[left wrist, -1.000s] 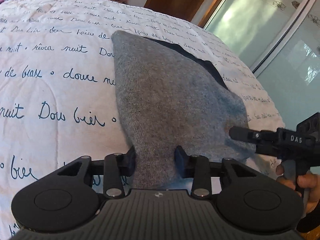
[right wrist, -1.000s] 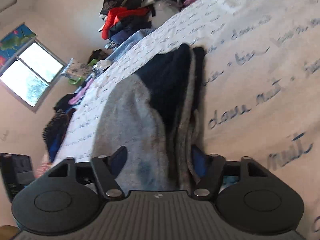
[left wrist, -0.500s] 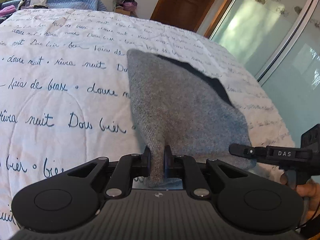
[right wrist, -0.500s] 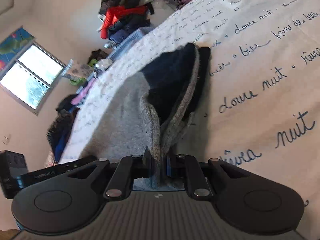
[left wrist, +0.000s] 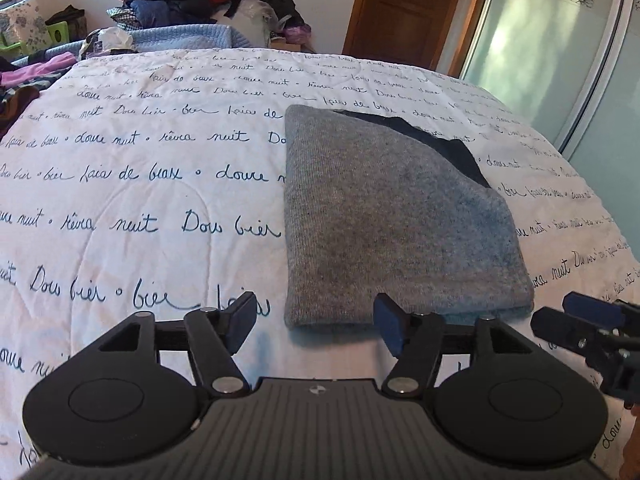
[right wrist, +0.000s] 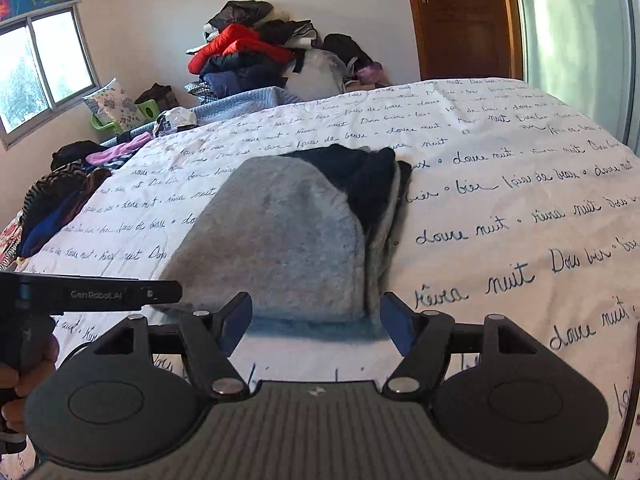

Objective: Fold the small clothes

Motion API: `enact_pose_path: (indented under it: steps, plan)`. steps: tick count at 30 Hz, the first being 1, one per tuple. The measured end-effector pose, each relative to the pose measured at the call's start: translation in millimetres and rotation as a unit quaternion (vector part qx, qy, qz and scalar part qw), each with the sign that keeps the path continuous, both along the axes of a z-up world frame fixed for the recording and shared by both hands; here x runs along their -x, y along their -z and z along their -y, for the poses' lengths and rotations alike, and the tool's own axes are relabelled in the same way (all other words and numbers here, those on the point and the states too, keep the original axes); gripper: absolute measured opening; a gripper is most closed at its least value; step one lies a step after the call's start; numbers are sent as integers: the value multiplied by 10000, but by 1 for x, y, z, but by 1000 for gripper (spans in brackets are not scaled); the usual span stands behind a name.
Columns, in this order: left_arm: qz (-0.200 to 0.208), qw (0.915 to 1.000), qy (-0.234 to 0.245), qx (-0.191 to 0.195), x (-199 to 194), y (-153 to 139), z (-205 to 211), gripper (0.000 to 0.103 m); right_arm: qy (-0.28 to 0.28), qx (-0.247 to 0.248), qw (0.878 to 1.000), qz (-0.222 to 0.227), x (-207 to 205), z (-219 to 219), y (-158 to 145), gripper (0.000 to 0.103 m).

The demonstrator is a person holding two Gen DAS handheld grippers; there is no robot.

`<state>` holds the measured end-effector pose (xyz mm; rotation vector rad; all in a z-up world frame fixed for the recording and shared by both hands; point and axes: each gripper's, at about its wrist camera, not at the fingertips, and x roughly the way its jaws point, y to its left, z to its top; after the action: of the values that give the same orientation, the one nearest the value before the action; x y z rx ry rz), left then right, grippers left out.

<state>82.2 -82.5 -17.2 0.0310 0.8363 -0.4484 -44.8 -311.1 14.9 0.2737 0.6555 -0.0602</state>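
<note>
Both grippers, left (left wrist: 316,322) and right (right wrist: 316,320), just opened, released sweater (left wrist: 384,216), backed off. Quilt (left wrist: 120,200) reads "douce nuit"; left tool "GenRobot.AI".

Daylit, fairly bright. Light from window (right wrist: 44,64) at left in the right wrist view, frosted glass doors (left wrist: 548,40) glowing in both. Soft shadows on bed (left wrist: 140,200). Strong fisheye bend at edges, dark corner vignette. Slight softness, no motion blur.
</note>
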Motion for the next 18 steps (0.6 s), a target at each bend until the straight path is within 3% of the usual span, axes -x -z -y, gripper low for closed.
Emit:
enact_pose_path:
  steps: [2,6,18]
  plan:
    - [-17,9999,-83,54,10,1,-4,80,-56,-76,9999,-96,6,-7,1,72]
    - [28,9996,-260,-95,27,5,-9,81,-46,102,9998,-184,20,-22,-1,84]
    - [401,9950,-705,-591,60,17,-17,81,78,600,9980,-200,40,-50,13,89]
